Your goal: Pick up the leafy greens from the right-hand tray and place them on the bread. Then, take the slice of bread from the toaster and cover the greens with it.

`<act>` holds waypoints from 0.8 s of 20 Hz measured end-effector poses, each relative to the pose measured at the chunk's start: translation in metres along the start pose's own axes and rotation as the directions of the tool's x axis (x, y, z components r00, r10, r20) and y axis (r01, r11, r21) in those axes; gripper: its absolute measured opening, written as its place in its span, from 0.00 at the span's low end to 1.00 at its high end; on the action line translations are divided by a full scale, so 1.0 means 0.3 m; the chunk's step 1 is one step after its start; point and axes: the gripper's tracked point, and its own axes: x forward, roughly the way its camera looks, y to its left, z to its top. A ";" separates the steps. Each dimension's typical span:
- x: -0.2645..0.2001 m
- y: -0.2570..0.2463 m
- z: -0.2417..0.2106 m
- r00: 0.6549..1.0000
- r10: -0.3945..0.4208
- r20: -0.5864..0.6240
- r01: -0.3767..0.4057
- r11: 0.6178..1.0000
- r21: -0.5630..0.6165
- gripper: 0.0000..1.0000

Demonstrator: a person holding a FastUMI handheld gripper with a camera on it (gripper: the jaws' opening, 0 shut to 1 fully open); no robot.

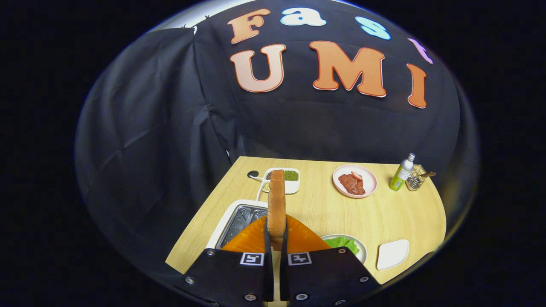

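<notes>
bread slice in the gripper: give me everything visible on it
The bread slice is toast-brown with a darker crust edge. It stands upright, edge-on to the camera, and looks firm and dry. The gripper is shut on its lower end, one finger on each flat face. It is held clear above the toaster, touching nothing else. The plate with greens lies just right of the fingers.

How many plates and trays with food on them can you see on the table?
3. A white tray of grains beyond the bread slice the gripper pinches, a pink plate of meat farther right, and a plate of greens beside the fingers. Others may be hidden.
</notes>
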 end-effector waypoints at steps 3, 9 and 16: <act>-0.002 -0.102 -0.059 0.999 -0.034 -0.021 0.034 0.999 0.011 0.06; 0.014 -0.243 -0.194 0.997 -0.034 -0.070 0.038 0.998 0.047 0.06; 0.078 -0.332 -0.387 0.987 0.021 -0.158 -0.004 0.994 0.107 0.06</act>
